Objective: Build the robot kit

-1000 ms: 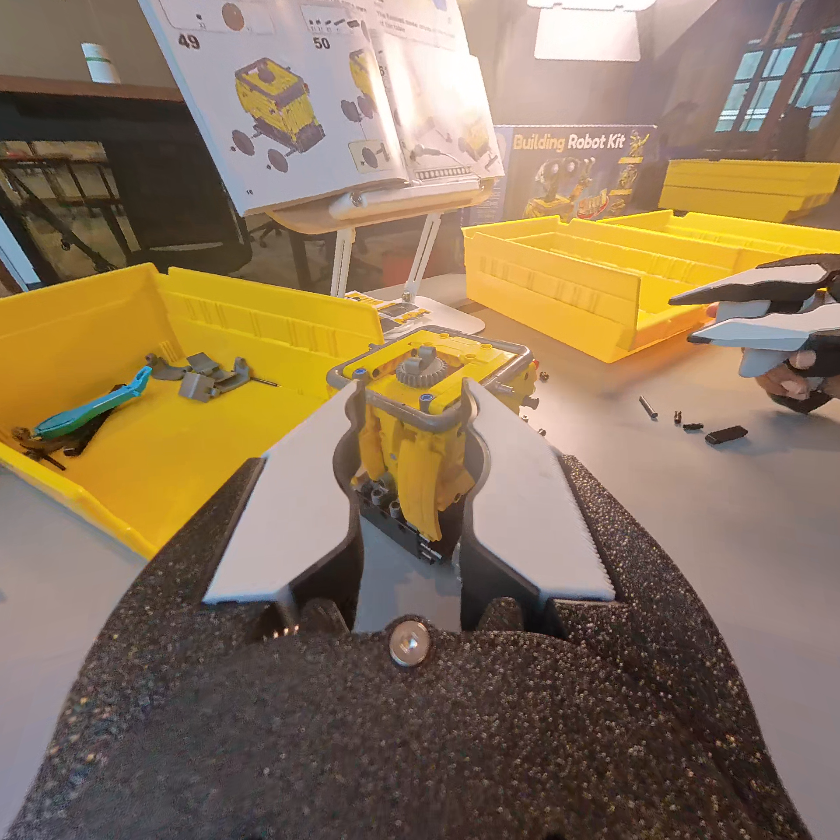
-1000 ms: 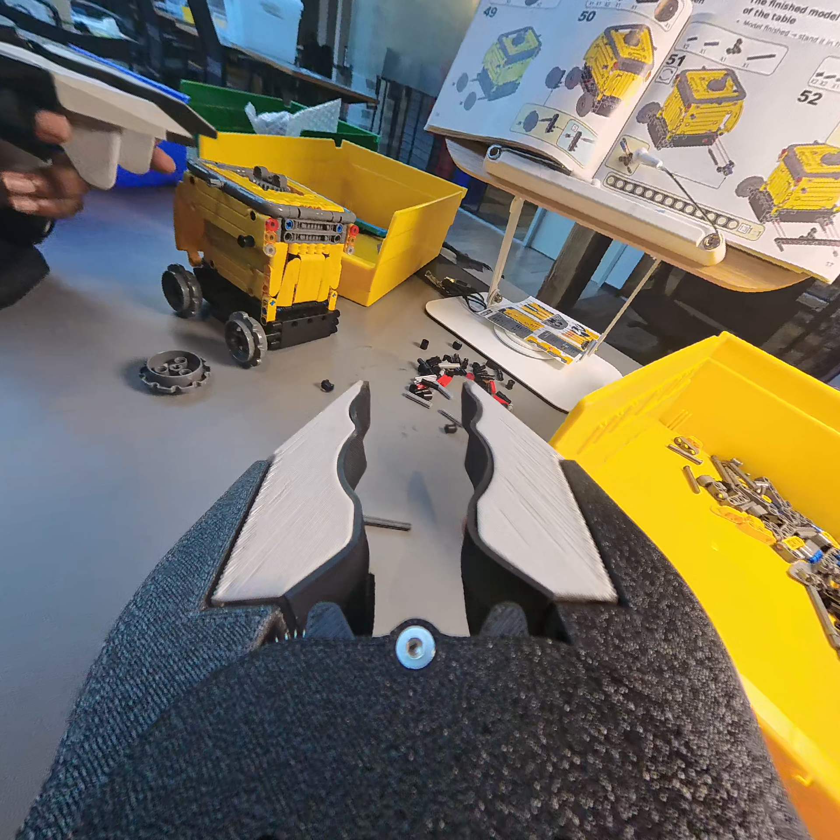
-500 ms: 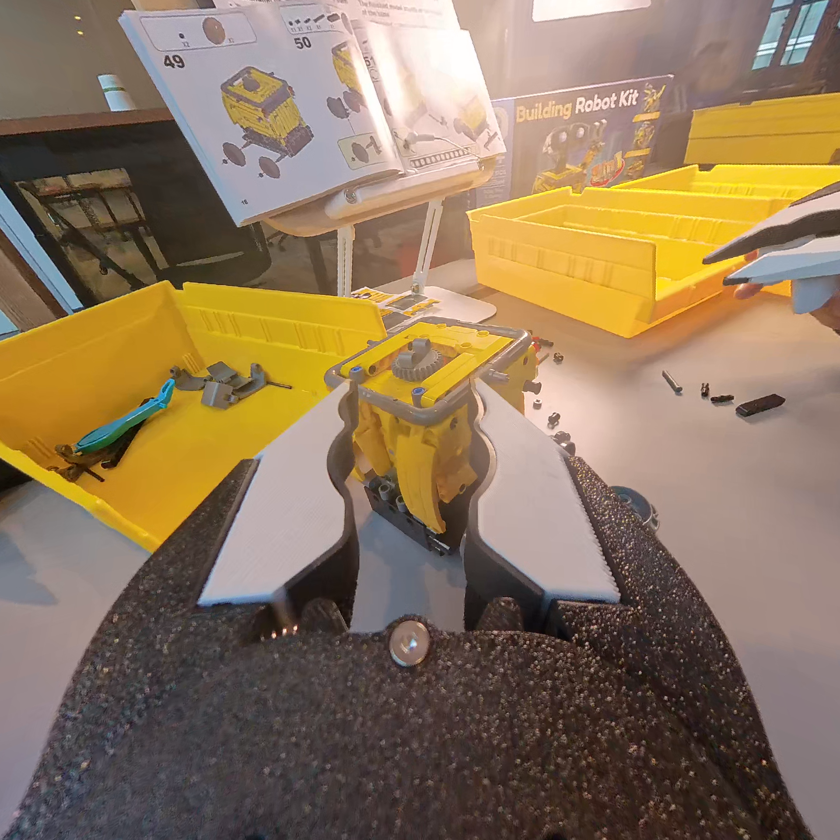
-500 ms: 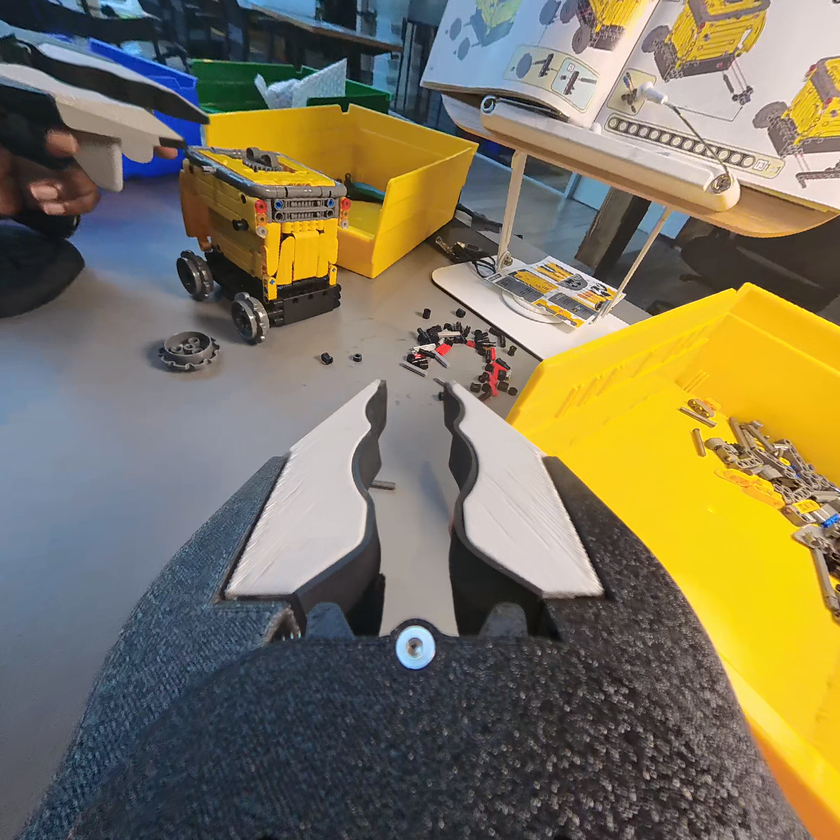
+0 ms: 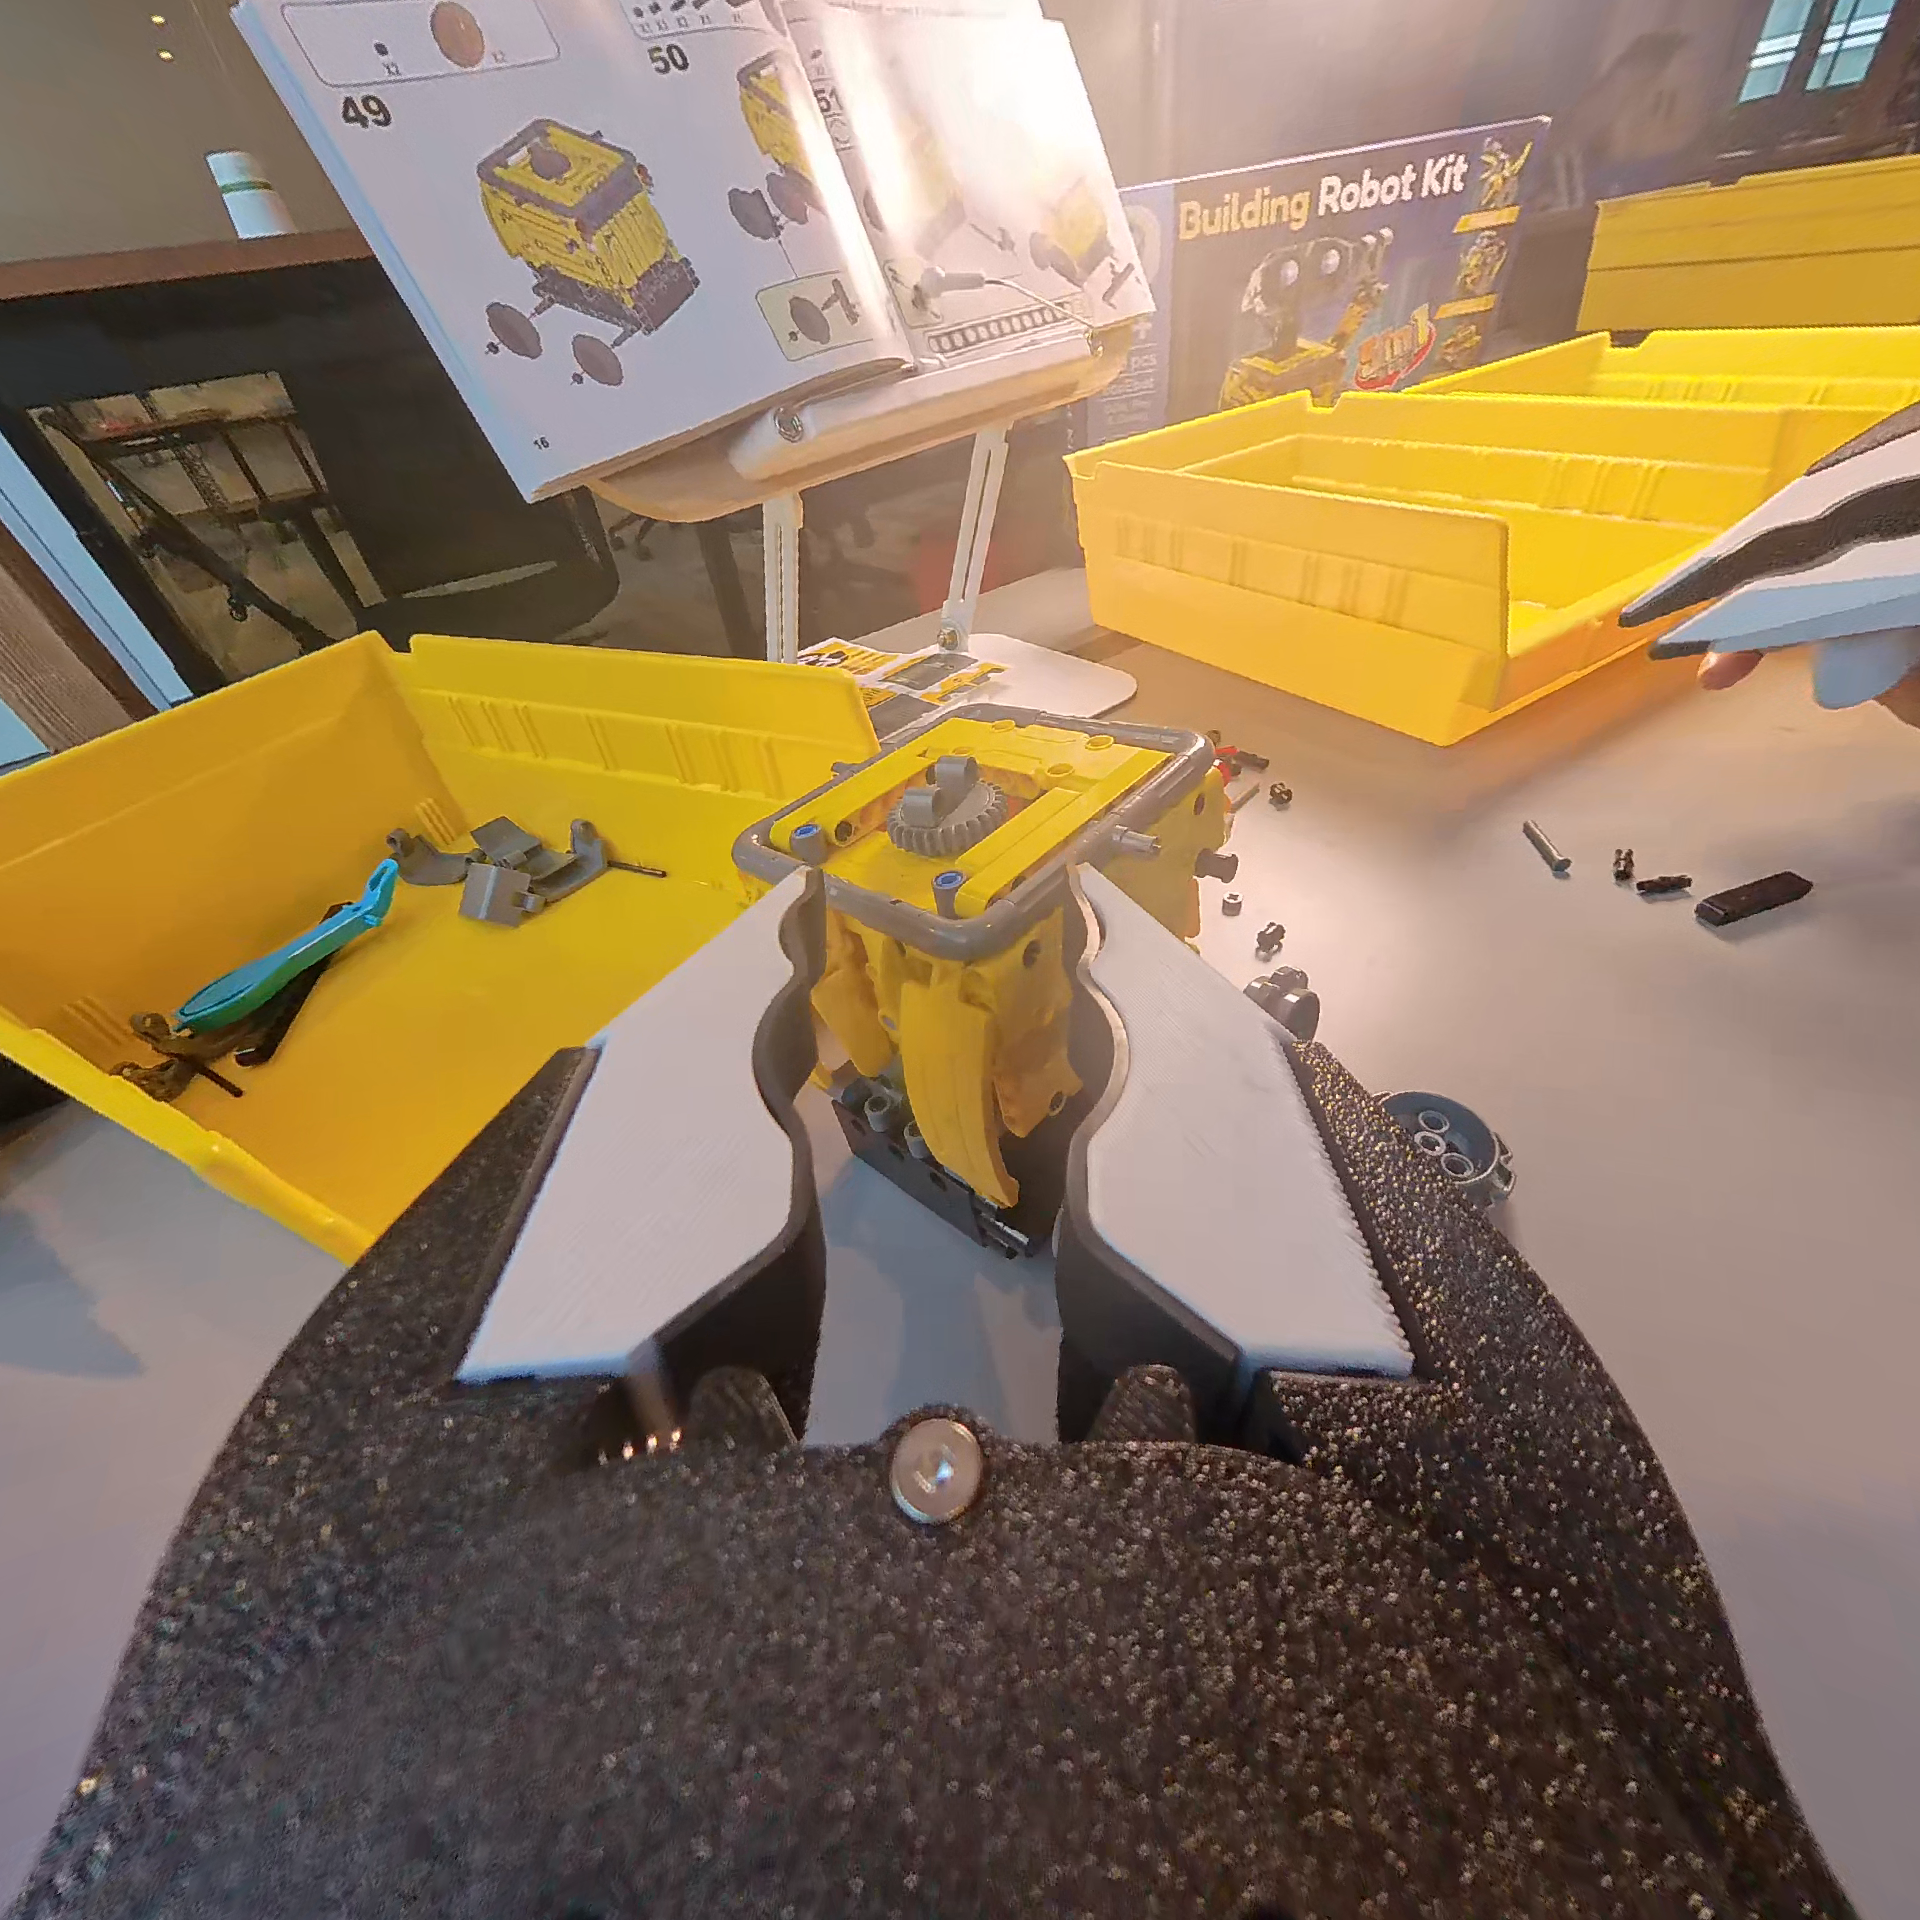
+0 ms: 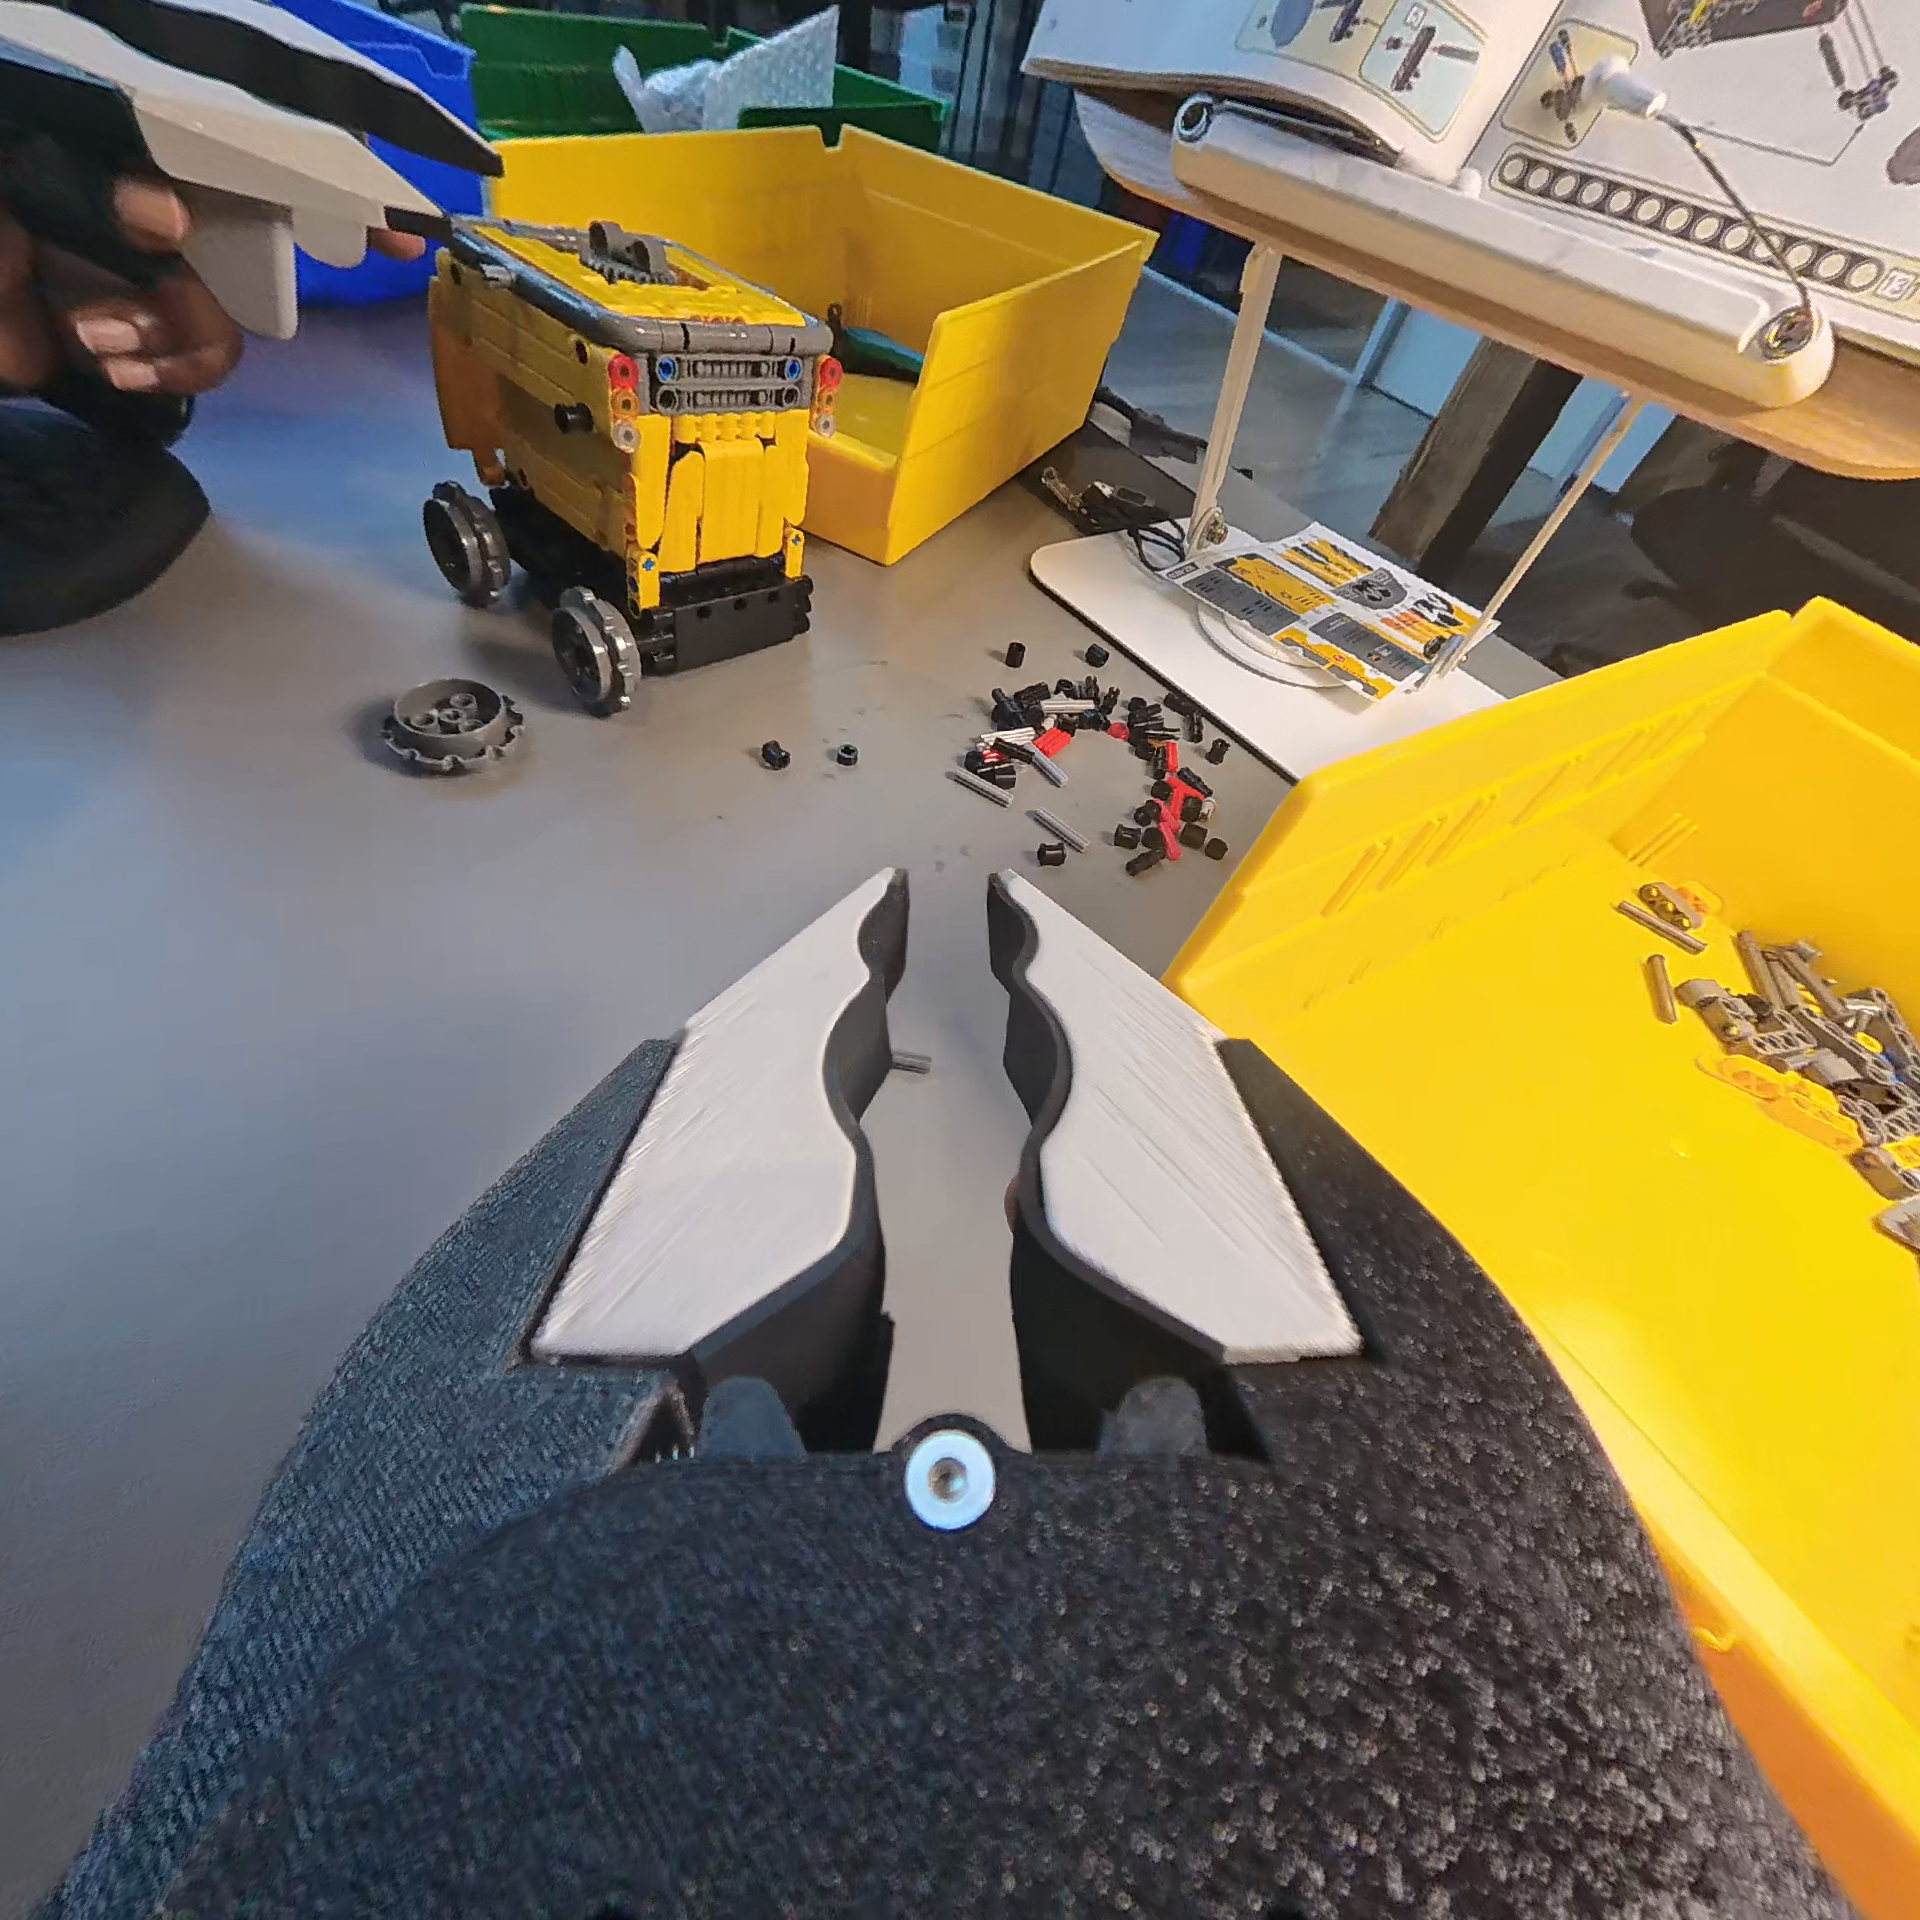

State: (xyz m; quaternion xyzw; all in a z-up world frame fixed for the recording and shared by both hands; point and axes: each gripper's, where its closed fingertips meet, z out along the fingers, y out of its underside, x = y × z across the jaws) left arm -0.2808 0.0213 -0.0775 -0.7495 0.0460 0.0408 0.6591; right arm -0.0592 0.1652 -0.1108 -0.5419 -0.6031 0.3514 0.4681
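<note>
- The yellow model (image 5: 966,862) sat upright on its wheels on the table (image 6: 260,987), grey gear on top, with its long side running roughly away from the left gripper.
- Left gripper (image 5: 940,883) was way nearer to it. Its jaws were spread wide, and its own camera showed the model's body framed right between them.
- The right camera showed that gripper up high, with a hand (image 6: 135,312) around it and the tips just at the model's top rear edge. I couldn't tell if they actually touched, but nothing looked clamped.
- Right gripper (image 6: 945,883) was well apart from the model, which lay ahead and to its left. Its jaws were nearly together with a slim gap and nothing in them. A tiny pin (image 6: 912,1060) lay on the table under them.
- A loose grey wheel (image 6: 452,722) lay flat just beside the model's front wheel.
- A scatter of black and red pins (image 6: 1101,769) sat between the model and the right bin (image 6: 1455,1039), which had grey and yellow parts in it.
- The left bin (image 5: 312,748) was just behind the model and held a few grey bits and a teal tool.
- Further back, an open manual (image 5: 623,229) sat on a white stand with a sticker sheet (image 6: 1330,603) on its base. A kit box (image 5: 1351,260) and more yellow bins were behind that.
- The tabletop was smooth grey. The room looked like a workshop, with dark shelving and windows.
</note>
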